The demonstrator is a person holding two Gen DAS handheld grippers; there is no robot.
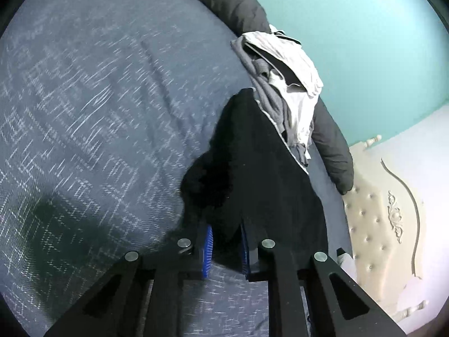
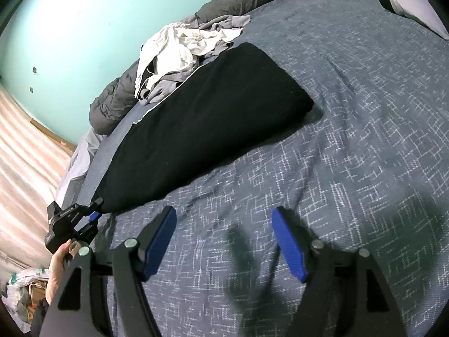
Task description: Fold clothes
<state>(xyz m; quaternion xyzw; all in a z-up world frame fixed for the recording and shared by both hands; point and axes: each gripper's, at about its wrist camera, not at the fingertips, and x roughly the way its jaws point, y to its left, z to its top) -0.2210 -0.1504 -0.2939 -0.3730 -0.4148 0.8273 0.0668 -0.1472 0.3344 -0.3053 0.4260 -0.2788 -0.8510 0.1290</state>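
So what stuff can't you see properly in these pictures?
- Black garment: plain dark cloth in both views, so its type cannot be told; in the left wrist view the left gripper covers its near corner.
- Pile of clothes: crumpled together, so the pieces cannot be counted.
- Pillow: cut off by the right wrist view's edge.
- Bags on the floor: small, partly hidden by the right gripper.

Dim cool light, soft shadows, fisheye-warped edges
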